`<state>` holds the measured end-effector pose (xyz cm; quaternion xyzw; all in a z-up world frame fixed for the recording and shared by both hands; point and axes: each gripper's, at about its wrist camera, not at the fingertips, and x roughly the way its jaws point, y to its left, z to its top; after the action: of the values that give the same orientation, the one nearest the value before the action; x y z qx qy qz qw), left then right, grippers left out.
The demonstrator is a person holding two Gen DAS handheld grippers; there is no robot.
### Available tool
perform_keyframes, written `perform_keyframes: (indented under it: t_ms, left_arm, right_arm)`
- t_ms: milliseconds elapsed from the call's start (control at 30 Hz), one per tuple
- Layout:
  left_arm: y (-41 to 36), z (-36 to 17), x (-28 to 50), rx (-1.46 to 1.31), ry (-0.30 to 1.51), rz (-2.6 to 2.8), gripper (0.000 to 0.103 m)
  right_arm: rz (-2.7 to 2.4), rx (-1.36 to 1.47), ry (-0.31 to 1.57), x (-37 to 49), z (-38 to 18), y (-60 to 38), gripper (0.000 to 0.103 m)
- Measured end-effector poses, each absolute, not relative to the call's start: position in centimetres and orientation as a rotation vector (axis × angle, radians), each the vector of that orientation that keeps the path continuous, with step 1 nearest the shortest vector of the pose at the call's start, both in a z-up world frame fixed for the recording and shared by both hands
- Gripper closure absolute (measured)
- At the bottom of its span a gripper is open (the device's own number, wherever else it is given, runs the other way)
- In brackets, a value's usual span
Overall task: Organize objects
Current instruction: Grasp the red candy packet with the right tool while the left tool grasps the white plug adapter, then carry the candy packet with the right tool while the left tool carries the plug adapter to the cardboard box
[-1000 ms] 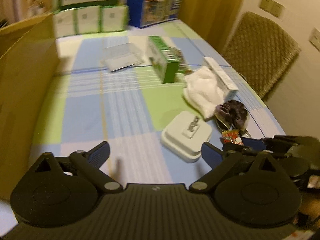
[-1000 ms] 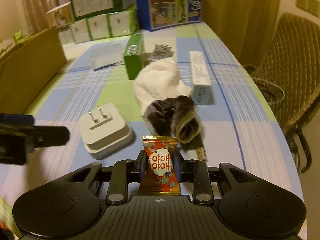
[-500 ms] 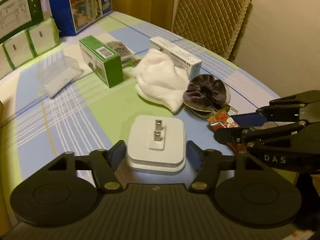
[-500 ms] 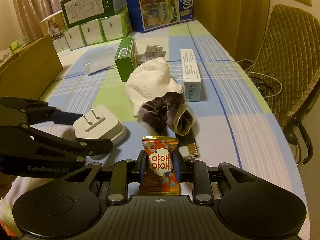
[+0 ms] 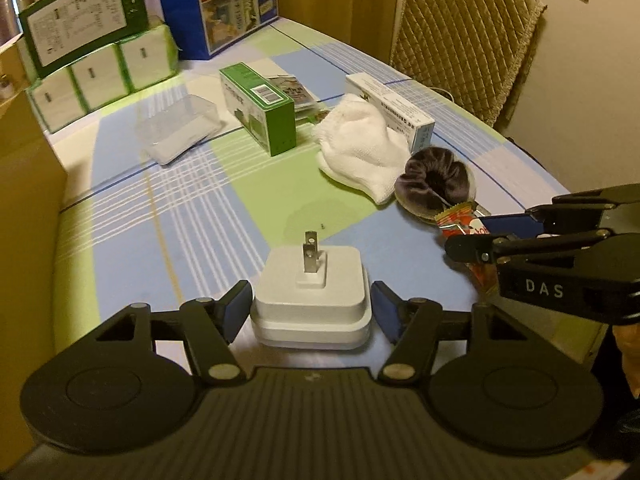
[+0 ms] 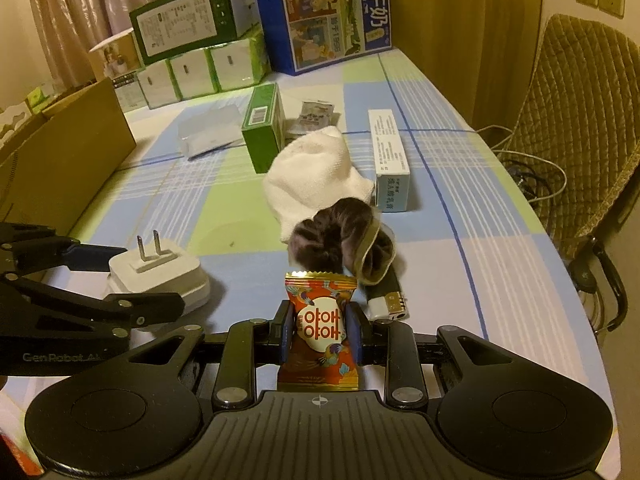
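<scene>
Charger [image 5: 311,300], rigid and smooth, sits between the left gripper's [image 5: 310,312] open jaws; grip its flat sides. Right gripper [image 6: 320,332], beside the charger, pinches a light candy packet [image 6: 320,324].

My left tongs [image 5: 310,312] straddle the plug adapter [image 5: 311,300] on the bench [image 5: 192,216]. To its right my right tongs [image 6: 319,330] hold the snack packet [image 6: 320,330]. Ahead of that lies the scrunchie [image 6: 340,236], the sock [image 6: 312,178] behind it, and a carton [image 6: 262,130] further back left.
</scene>
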<state>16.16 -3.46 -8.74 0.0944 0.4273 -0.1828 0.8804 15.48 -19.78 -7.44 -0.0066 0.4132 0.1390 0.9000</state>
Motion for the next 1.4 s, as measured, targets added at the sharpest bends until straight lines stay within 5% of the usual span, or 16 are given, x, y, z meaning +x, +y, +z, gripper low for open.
perform_keyframes:
  t_ms: [500, 1067, 1400]
  left_arm:
    - [-1.7, -6.6, 12.9, 0.162, 0.873, -0.344, 0.043]
    - [-1.2, -10.7, 11.7, 0.172, 0.931, -0.328, 0.043]
    - [-0.7, -7.3, 11.7, 0.14, 0.878, -0.3, 0.043]
  right_arm:
    - [0.295, -0.023, 0.83, 12.5, -4.5, -19.1, 0.079]
    - [0.302, -0.028, 0.855, 12.3, -5.4, -18.8, 0.079]
    - [0.318, -0.039, 0.818, 12.0, -3.4, -18.1, 0.079]
